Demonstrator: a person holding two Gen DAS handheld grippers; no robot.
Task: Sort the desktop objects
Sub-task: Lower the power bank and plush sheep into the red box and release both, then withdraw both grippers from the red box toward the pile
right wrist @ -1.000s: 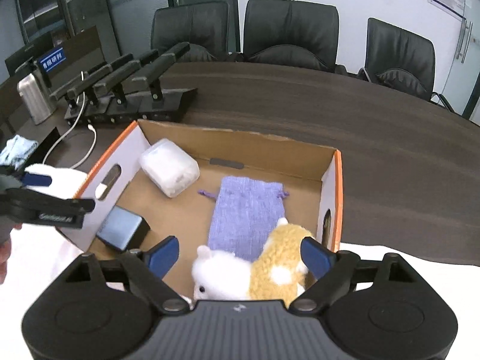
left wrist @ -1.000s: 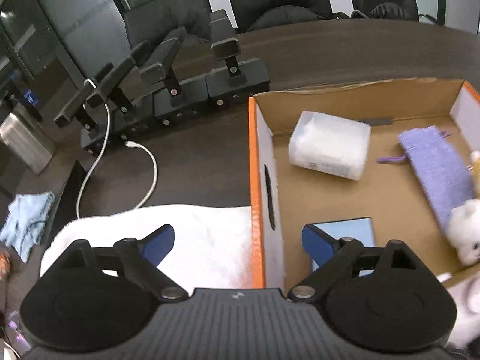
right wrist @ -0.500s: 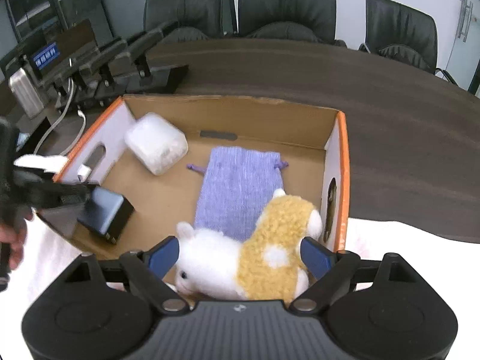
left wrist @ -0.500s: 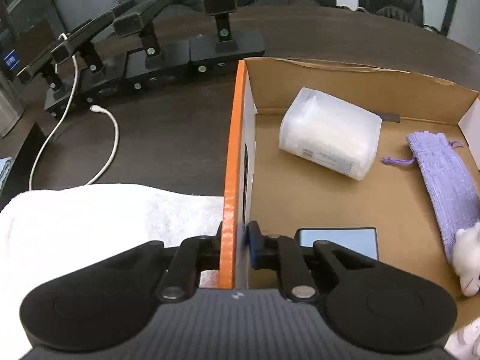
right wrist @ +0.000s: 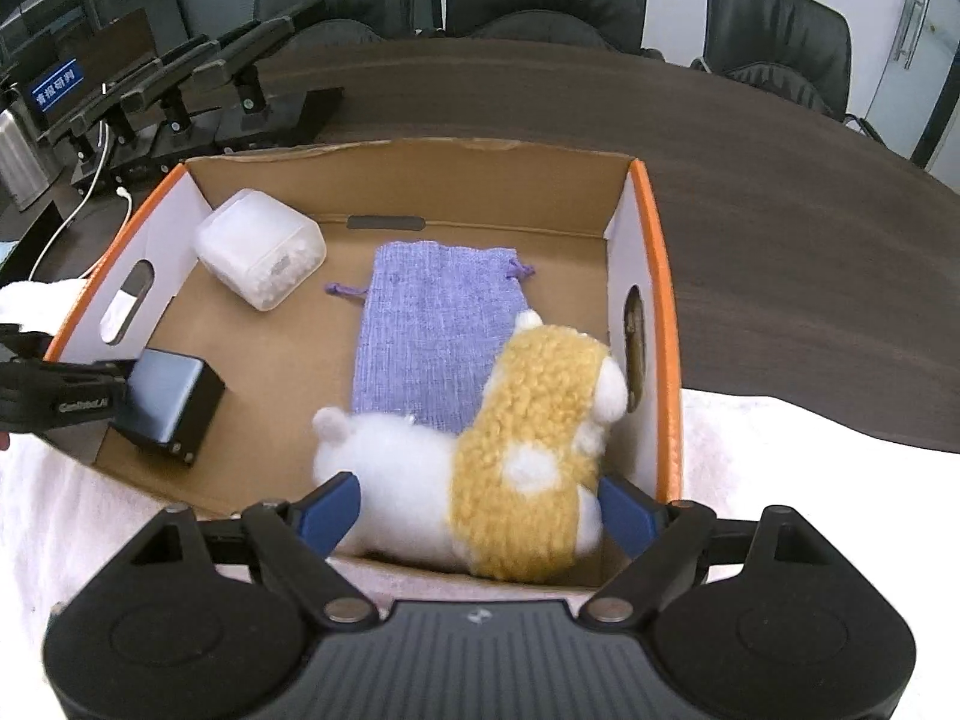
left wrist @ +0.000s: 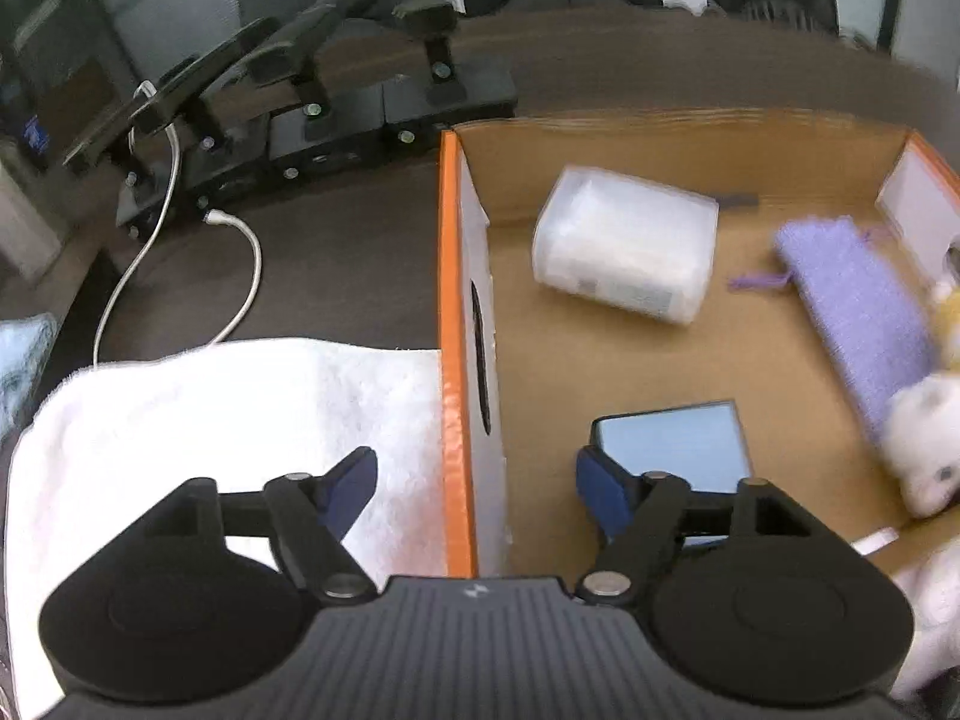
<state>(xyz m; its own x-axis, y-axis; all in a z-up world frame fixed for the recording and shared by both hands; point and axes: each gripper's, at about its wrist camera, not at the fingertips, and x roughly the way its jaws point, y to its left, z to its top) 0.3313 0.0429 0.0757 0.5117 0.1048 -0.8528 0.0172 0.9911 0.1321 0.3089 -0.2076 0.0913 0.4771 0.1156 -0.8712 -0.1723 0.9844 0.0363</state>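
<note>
Cardboard box (right wrist: 651,276) holding plush alpaca (right wrist: 480,456), purple pouch (right wrist: 438,324), clear container (right wrist: 261,255), black case (right wrist: 171,399); left gripper (left wrist: 474,480) spread astride box wall, right gripper (right wrist: 477,507) spread, alpaca between its fingers.

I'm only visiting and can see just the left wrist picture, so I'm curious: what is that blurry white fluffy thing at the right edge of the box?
Observer: A plush toy. It is white at one end, with a curly tan back, and it lies inside the cardboard box.
Operator: Is anything holding it?
Observer: No. The right hand-held gripper is open, with one finger on each side of the toy. I cannot tell whether the fingers touch it.
Operator: Is it flat on the box floor?
Observer: Only partly. Its tan part overlaps a corner of the purple pouch.
</note>
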